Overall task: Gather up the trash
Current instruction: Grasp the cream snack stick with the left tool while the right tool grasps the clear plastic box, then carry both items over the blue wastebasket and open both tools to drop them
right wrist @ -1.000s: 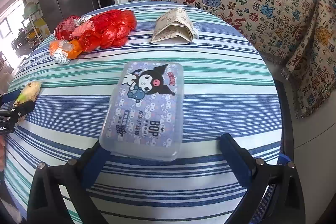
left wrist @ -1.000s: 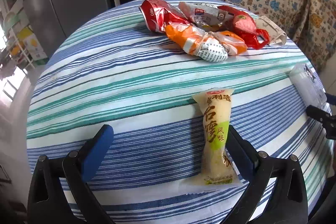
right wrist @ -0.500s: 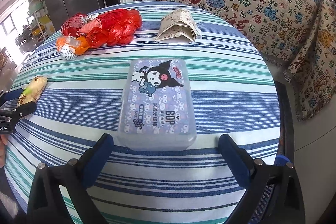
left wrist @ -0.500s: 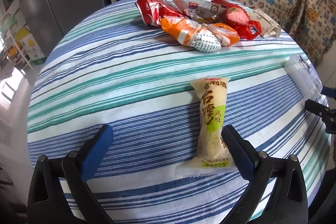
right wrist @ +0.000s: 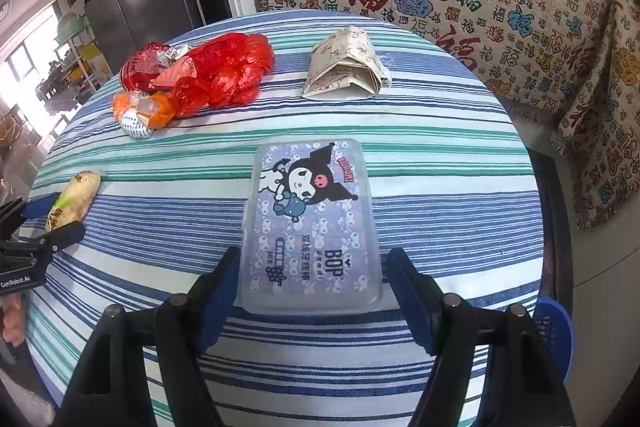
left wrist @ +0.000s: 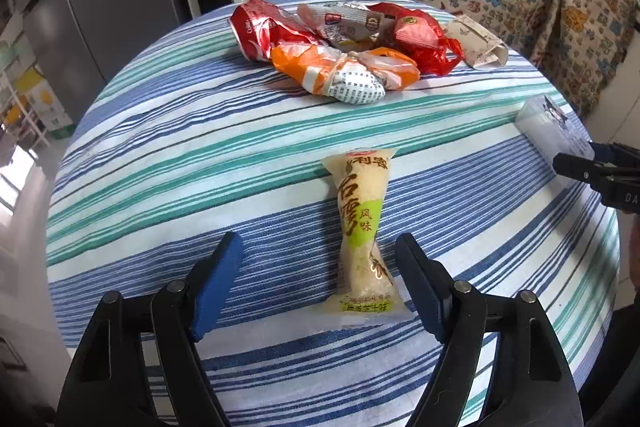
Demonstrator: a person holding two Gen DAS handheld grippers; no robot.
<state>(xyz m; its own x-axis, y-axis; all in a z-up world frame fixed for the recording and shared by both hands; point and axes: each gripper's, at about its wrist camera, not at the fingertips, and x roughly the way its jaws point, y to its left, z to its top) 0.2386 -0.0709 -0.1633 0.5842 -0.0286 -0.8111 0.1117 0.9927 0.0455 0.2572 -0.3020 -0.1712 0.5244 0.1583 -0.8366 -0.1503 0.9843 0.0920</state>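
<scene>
Little of the collecting looks done. The left claw (left wrist: 316, 267) is closing around the yellow snack wrapper (left wrist: 362, 227), which lies flat on the striped surface (left wrist: 160, 147) between its jaws, nearer the right one, not yet pinched. The right claw (right wrist: 312, 271) is closing on the plastic floss box (right wrist: 310, 223), its pads just beside the box's sides. Farther back, the heap of red and orange wrappers (right wrist: 192, 79) and the folded paper bag (right wrist: 346, 65) are untouched.
</scene>
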